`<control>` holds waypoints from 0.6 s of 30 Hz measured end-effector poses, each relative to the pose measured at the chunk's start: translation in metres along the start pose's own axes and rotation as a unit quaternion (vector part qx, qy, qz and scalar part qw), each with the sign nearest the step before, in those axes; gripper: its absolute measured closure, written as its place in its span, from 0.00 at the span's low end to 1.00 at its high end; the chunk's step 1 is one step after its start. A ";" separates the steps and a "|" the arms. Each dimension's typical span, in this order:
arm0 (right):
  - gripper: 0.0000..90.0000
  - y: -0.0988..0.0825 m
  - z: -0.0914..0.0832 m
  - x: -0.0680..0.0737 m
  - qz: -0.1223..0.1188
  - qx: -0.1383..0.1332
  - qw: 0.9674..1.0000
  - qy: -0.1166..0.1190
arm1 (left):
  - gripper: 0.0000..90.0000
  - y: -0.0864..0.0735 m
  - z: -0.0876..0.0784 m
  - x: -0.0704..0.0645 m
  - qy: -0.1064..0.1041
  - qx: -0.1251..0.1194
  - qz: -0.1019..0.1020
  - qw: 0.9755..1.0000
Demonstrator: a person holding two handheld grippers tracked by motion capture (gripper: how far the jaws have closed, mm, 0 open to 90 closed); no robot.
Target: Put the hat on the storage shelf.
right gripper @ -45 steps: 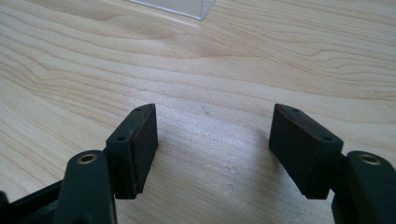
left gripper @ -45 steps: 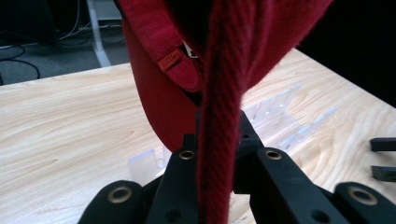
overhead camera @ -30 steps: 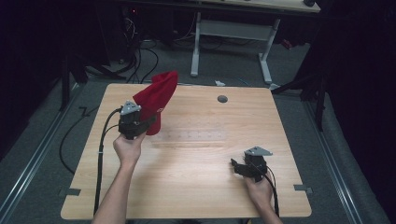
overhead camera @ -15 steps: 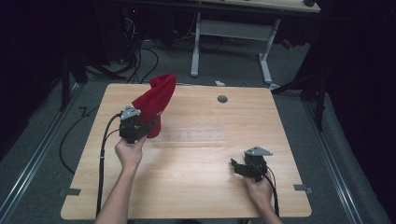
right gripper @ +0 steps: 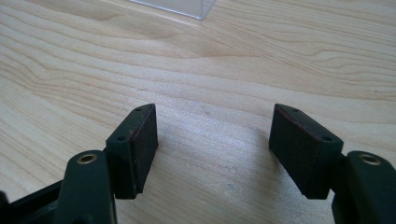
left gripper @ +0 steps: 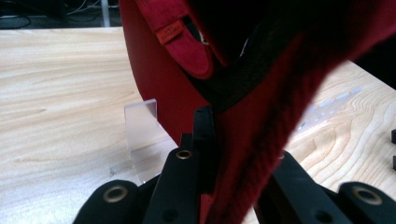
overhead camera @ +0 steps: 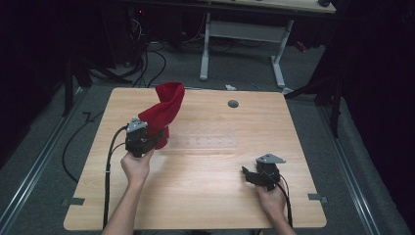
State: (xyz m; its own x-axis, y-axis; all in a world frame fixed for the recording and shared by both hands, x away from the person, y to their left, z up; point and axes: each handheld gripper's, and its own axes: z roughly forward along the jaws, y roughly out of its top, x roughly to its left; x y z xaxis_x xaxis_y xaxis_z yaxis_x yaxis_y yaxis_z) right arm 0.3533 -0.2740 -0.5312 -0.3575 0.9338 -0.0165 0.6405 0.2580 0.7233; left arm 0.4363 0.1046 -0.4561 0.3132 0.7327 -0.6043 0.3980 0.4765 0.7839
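Note:
A red cloth (overhead camera: pixel 165 108) with a dark inner band and a small label stands up from the left half of the table. My left gripper (overhead camera: pixel 157 140) is shut on its lower edge; in the left gripper view the red cloth (left gripper: pixel 154 70) fills the space above the left gripper (left gripper: pixel 233 154), pinched between the jaws. A clear plastic stand (left gripper: pixel 140 119) sits on the wood right behind the cloth. My right gripper (overhead camera: pixel 246 174) rests low over the front right of the table. Its jaws are wide apart, with bare wood between the right gripper (right gripper: pixel 212 140) fingers.
The wooden table (overhead camera: pixel 210 196) has a round grey grommet (overhead camera: pixel 233 104) near its far edge. A corner of a clear plastic piece (right gripper: pixel 175 7) lies ahead of the right gripper. Black cables (overhead camera: pixel 108 171) trail off the left side. A white desk frame (overhead camera: pixel 240 39) stands beyond.
My left gripper has drawn slightly toward the person with the red cloth, which has twisted and dropped a little. The right gripper has stayed put.

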 end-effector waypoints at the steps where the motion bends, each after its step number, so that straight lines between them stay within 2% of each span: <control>1: 0.36 0.000 0.000 0.000 0.000 0.000 1.000 0.000 | 0.92 -0.001 0.000 0.001 0.002 0.002 -0.001 1.000; 14: 0.36 0.000 0.000 0.000 0.000 0.000 1.000 0.000 | 0.89 -0.011 -0.004 0.010 0.018 0.014 -0.012 1.000; 18: 0.36 0.000 0.000 0.000 0.000 0.000 1.000 0.000 | 0.78 -0.010 -0.007 0.011 0.025 0.016 -0.004 1.000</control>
State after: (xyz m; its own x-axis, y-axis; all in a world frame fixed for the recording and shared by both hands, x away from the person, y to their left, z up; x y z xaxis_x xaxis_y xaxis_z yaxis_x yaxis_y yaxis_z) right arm 0.3533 -0.2740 -0.5312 -0.3579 0.9336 -0.0170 0.6404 0.2586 0.7232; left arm 0.4297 0.1108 -0.4695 0.2678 0.7525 -0.6017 0.4280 0.4666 0.7740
